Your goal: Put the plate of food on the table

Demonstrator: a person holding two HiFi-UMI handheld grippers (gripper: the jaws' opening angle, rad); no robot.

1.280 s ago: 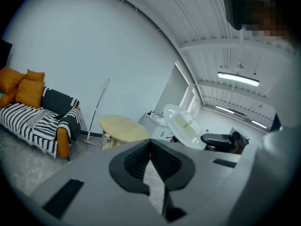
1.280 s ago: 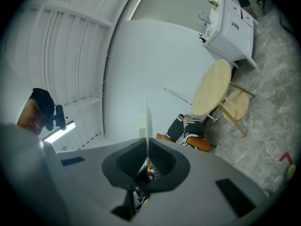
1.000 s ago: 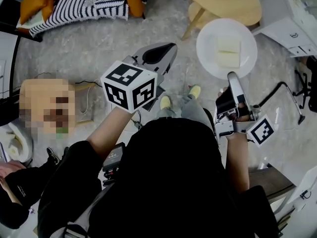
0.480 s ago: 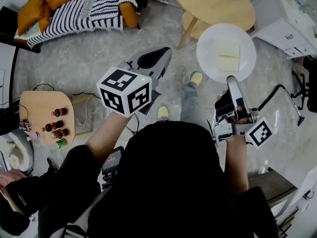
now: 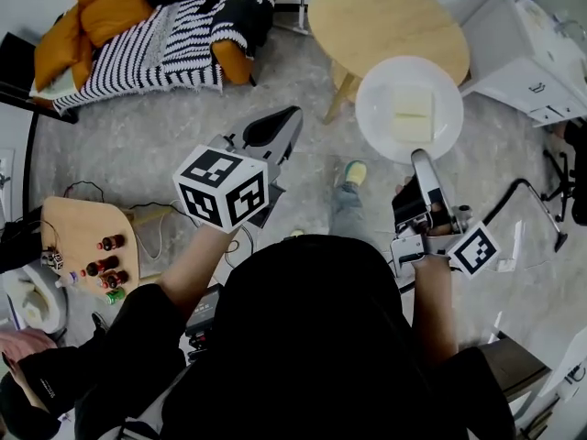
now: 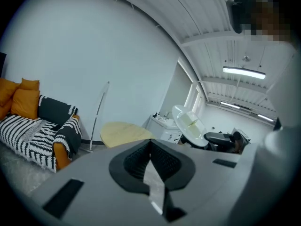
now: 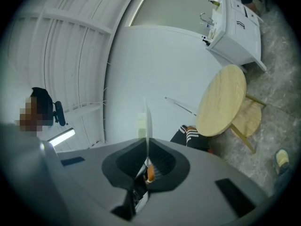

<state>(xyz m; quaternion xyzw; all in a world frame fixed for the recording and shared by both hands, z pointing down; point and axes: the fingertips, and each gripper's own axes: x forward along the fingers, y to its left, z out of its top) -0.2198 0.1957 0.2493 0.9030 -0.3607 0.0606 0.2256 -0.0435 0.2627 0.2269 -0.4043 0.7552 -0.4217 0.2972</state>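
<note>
While the stiff, likely slippery and breakable plate [image 5: 378, 117], just ahead of the right gripper [image 5: 419, 157], is being pinched at its near rim by it, the left gripper [image 5: 285, 124] is being held closed, empty.

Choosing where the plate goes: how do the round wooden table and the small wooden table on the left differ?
The round table has a bare top; the small table carries bottles. The round table looks larger and lies right by the plate; the small table sits far left. Both have light wood tops.
</note>
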